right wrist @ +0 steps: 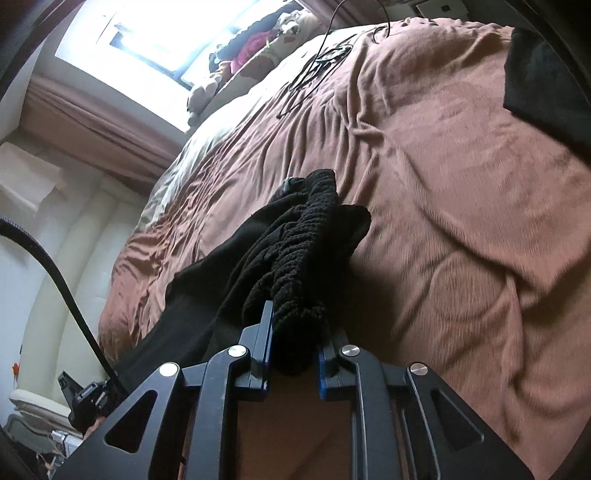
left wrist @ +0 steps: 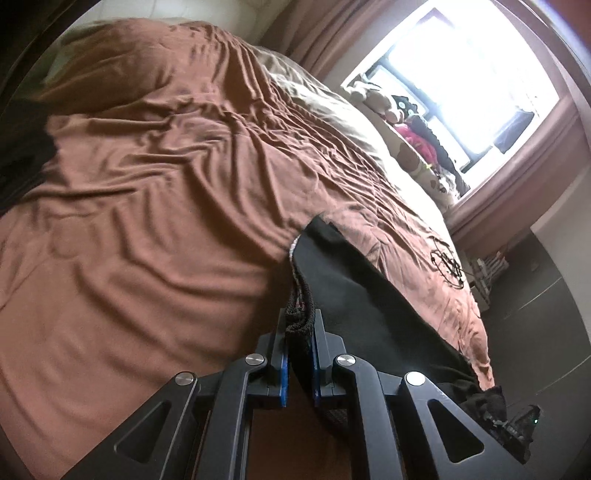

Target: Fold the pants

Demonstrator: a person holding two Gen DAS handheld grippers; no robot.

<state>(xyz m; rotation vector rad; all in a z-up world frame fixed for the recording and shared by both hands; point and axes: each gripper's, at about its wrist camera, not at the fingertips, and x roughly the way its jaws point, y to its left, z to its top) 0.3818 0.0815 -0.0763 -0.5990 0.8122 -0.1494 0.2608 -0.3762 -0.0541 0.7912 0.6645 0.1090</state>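
The black pants [left wrist: 354, 295] hang over the near edge of the bed [left wrist: 166, 184], held up at two spots. The left gripper [left wrist: 300, 354] has its jaws squeezed tight on a thin fold, and the right gripper [right wrist: 295, 343] has its jaws nearly closed around a fat knitted bunch. That fat bunch could slip out if pulled hard, and the loose cloth could drop to the floor [left wrist: 535, 314].

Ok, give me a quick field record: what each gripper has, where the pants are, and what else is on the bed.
left gripper: shut on black pants, ribbed band between the fingers
right gripper: shut on bunched ribbed part of the pants
pants: lifted at both grips, rest trailing off the bed edge
surface: brown bedspread, wrinkled
other: black cable on the bedspread near the window
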